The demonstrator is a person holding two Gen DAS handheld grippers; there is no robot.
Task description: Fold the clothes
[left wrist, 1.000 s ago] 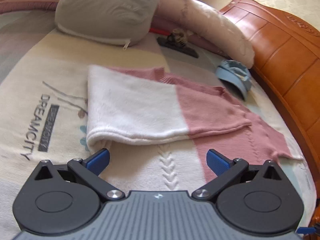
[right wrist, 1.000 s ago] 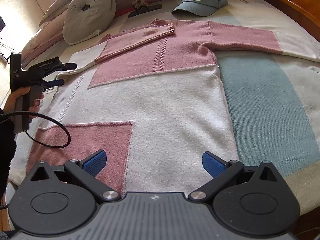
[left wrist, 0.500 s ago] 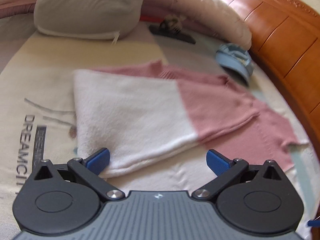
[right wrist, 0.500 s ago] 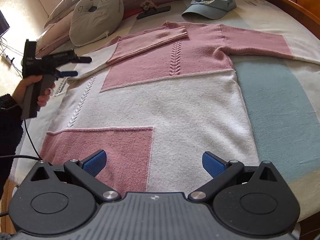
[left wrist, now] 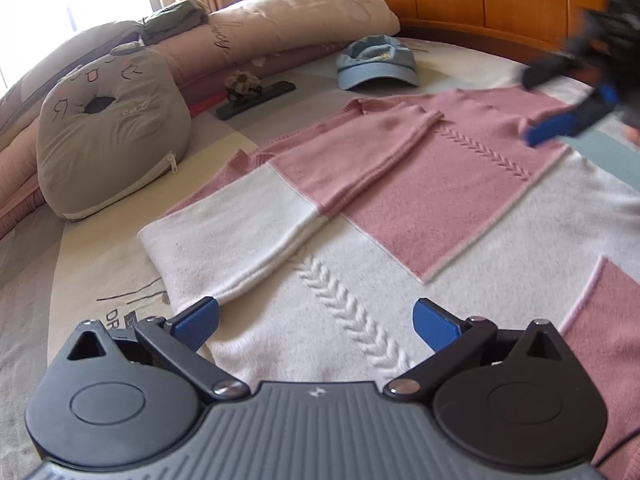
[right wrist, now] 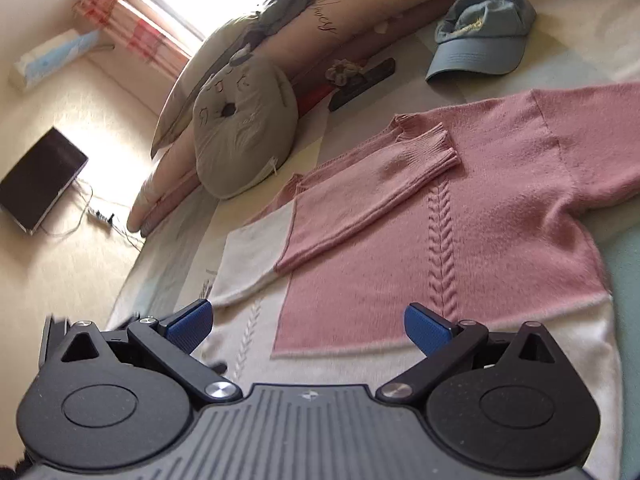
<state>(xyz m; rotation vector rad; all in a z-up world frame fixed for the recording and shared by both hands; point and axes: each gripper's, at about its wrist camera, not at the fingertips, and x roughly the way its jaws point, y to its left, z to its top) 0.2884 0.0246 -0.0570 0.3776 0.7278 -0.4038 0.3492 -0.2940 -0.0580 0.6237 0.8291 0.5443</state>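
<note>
The left gripper (left wrist: 316,320) is spread wide with nothing between its blue pads; it is over the white lower part of the sweater (left wrist: 400,184), and whether it touches the knit cannot be told. Just ahead of its left pad lies the folded sleeve (left wrist: 256,224), white at the near end and pink further on, laid across the sweater's chest. A cable-stitch braid runs forward between the fingers. Ahead and to the right, the right gripper (left wrist: 560,120) shows only as a dark, blurred shape with blue pads above the pink shoulder area, cut off by the frame edge.

In its own camera the right gripper (right wrist: 308,324) is also wide open and empty, over the boundary between pink and white. The sweater's far sleeve (right wrist: 592,120) runs off the right edge, so its cuff is hidden. The hem is covered by the tool body in both views.

Ahead of both tools lie a blue cap (left wrist: 376,64), a grey cat cushion (left wrist: 112,128), long pillows (left wrist: 280,28) and a small dark object (left wrist: 256,96) too blurred to identify. The bedsheet (left wrist: 80,264) carries printed lettering, partly hidden behind the left gripper.
</note>
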